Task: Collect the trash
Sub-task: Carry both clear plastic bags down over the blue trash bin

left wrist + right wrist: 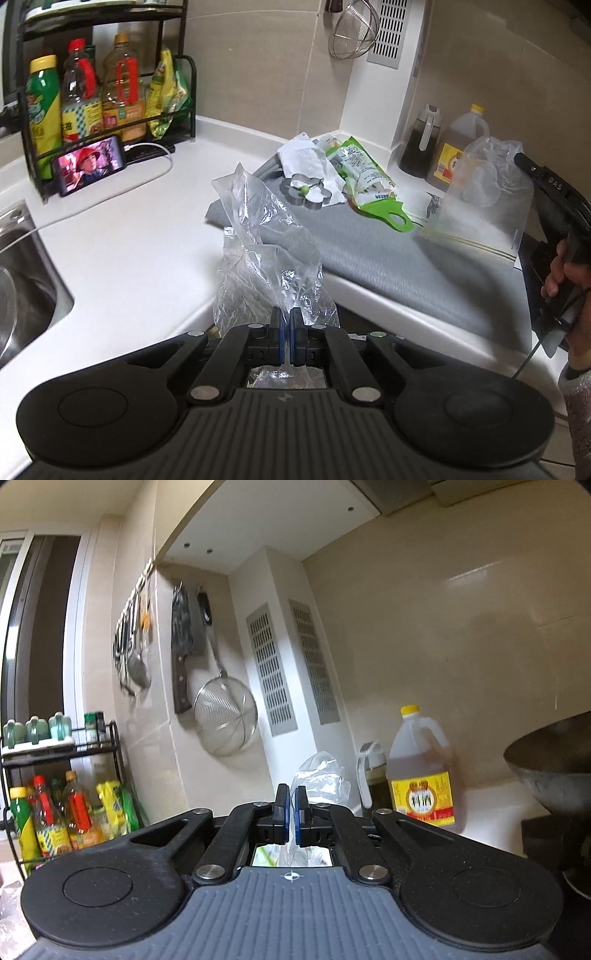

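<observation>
My left gripper (285,320) is shut on a crumpled clear plastic bag (266,251) that stands above the white counter's front edge. My right gripper (291,805) is shut on another clear plastic bag (320,775); in the left wrist view that bag (484,192) hangs at the right over the grey mat (388,258), held by the right gripper's black body (554,195). Trash lies at the mat's far end: a green and white wrapper (365,177), crumpled white paper (310,158) and a metal flower-shaped ring (306,190).
A steel sink (22,280) is at the left. A black rack (103,92) with sauce bottles and a phone (90,168) stand at the back left. Oil jugs (458,144) stand by the wall. A dark wok (554,764) sits at the right. A strainer (225,716) and a cleaver (183,653) hang on the wall.
</observation>
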The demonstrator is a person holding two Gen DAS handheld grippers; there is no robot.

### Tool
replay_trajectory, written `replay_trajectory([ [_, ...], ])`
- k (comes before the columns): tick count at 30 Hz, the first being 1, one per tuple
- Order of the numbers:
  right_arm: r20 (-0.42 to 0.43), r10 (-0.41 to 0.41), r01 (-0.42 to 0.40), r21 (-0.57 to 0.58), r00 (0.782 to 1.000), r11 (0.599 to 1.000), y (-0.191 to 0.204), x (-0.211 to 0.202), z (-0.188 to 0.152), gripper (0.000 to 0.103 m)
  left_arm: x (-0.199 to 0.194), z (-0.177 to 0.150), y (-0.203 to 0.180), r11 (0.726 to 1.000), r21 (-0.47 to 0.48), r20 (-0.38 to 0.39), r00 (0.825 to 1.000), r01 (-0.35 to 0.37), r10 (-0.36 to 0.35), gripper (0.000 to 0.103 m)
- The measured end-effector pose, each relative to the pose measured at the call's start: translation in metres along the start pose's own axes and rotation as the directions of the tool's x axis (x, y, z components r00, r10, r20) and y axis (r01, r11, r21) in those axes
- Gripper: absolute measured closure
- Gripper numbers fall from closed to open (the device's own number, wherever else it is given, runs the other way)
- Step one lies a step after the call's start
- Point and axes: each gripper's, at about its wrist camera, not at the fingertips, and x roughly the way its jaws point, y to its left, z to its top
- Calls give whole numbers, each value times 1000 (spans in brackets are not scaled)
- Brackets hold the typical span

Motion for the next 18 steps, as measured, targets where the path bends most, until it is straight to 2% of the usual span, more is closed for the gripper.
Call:
replay_trajectory([
  [5, -21, 35, -36, -25, 999, 999, 21, -28, 10, 100, -19, -20, 13, 1000, -12, 8, 1000, -9, 9, 101],
  [9, -47, 121, -123, -46, 992, 991, 44, -58, 19, 100, -31, -36, 22, 1000, -13, 8, 1000, -24, 24, 101],
  [14, -110, 240, -247, -61, 965, 967, 71, -91, 18, 100, -35, -59, 27, 999, -12, -23, 999, -31, 30, 101],
  [18, -174, 304, -319, -62, 937, 946, 91, -113, 6, 100, -31, -78, 29, 999, 0, -52, 998, -43, 43, 101],
])
